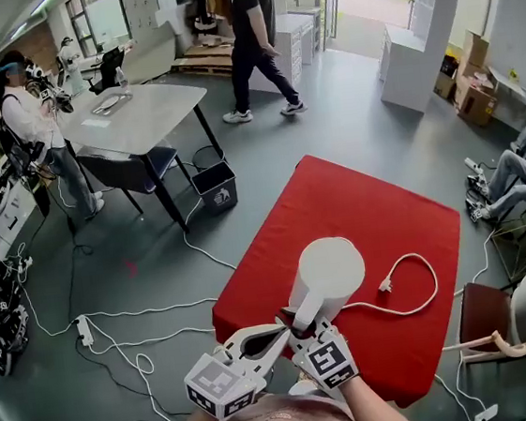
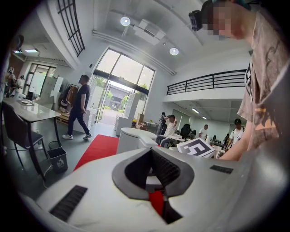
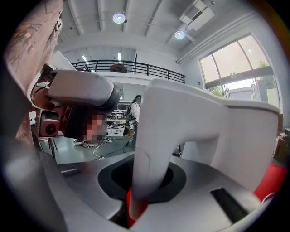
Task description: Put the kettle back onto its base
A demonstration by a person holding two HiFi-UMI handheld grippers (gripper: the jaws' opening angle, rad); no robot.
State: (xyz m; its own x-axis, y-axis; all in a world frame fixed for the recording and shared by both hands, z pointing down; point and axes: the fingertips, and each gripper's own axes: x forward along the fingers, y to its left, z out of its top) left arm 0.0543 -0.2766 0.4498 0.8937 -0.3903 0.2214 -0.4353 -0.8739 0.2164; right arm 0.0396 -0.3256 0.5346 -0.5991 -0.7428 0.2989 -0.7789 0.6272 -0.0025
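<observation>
Down at the near edge of the red-covered table (image 1: 376, 211), both grippers sat close together just in front of the person's chest, with the bare forearms (image 1: 370, 405) reaching forward from the bottom of the head view. The right gripper (image 1: 299, 321) pointed ahead and slightly downward, its jaws closed part-way onto the curved white handle (image 3: 154, 136) of the tall white electric kettle (image 1: 325, 278). In the right gripper view that handle rose straight up through the dark recess between the two jaws, which pressed against it on either side. The kettle stood upright on the red cloth near the table's front edge. A white power cord (image 1: 415, 305) looped out from its foot to the right and ended in a plug (image 1: 384, 285) lying on the cloth; the part under the kettle could not be made out. The left gripper (image 1: 275, 334) lay just beside the right one, angled in toward the kettle's lower side, its jaw tips brought together with nothing between them. From the left gripper view the kettle showed just beyond those tips.
</observation>
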